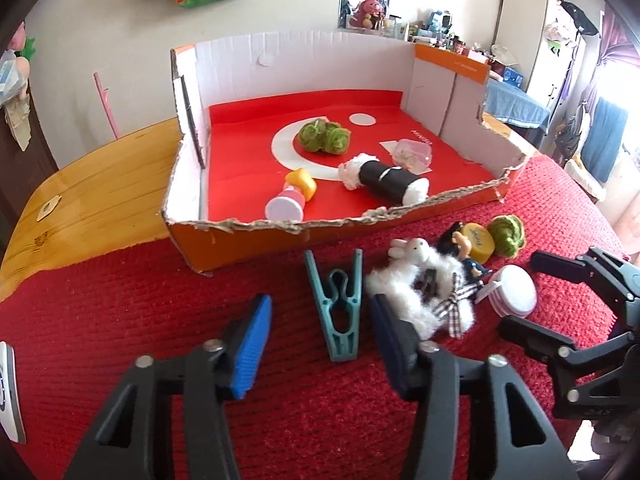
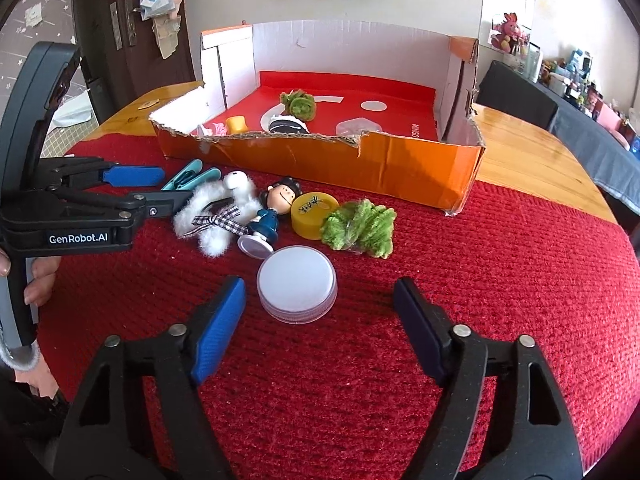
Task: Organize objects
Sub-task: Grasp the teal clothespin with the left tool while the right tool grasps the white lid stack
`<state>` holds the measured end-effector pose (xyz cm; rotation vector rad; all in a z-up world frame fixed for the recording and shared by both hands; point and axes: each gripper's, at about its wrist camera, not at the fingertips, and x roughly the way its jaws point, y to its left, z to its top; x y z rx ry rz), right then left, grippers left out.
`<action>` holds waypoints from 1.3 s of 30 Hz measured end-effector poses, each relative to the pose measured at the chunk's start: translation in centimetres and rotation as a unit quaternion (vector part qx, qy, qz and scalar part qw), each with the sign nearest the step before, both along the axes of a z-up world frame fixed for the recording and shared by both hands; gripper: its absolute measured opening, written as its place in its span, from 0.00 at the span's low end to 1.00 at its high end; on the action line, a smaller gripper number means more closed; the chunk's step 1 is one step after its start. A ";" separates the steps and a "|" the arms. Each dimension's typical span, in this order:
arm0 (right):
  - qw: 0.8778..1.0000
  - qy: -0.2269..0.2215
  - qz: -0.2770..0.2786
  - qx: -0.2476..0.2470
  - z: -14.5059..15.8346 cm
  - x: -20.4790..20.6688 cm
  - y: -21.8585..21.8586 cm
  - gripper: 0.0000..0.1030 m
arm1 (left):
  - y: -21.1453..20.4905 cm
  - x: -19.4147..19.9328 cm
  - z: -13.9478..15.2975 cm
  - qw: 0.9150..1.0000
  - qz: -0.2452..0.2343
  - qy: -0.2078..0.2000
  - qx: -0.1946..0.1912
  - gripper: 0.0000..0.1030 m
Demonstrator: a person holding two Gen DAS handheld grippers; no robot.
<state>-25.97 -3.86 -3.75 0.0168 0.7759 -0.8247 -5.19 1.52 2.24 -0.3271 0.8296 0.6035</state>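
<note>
One torn orange cardboard box [image 1: 460,196] with a red floor sits on the red knitted surface [image 2: 480,280], holding five small items. Outside lie six: one white fluffy toy [image 1: 420,280], one green yarn pompom [image 2: 360,228], one white round lid [image 2: 297,280], one yellow cap [image 2: 312,210], one doll figurine [image 2: 276,204], one teal plastic clothespin [image 1: 340,308]. The left hand-held gripper [image 1: 320,344] straddles the clothespin, unclenched; the right hand-held gripper [image 2: 320,312] flanks the lid, unclenched.

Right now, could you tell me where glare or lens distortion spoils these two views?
Left wrist view: window at right blown out white, cardboard box edges bowed, corners black. Right wrist view: evenly lit, soft glare on wooden table, same bowing.
</note>
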 end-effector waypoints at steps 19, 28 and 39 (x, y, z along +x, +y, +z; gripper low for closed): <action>0.999 -0.035 0.010 -0.010 0.9 -0.5 1.0 0.38 | -1.1 -0.7 0.7 0.999 -0.025 -0.034 -0.021 0.22; 0.998 -0.050 0.018 -0.022 2.6 -0.6 1.7 0.38 | -1.9 -1.8 2.8 0.998 -0.035 -0.055 -0.009 0.22; 0.996 -0.070 0.028 -0.048 5.6 -0.2 2.3 0.38 | -2.3 -2.6 6.0 0.995 -0.054 -0.085 0.013 0.22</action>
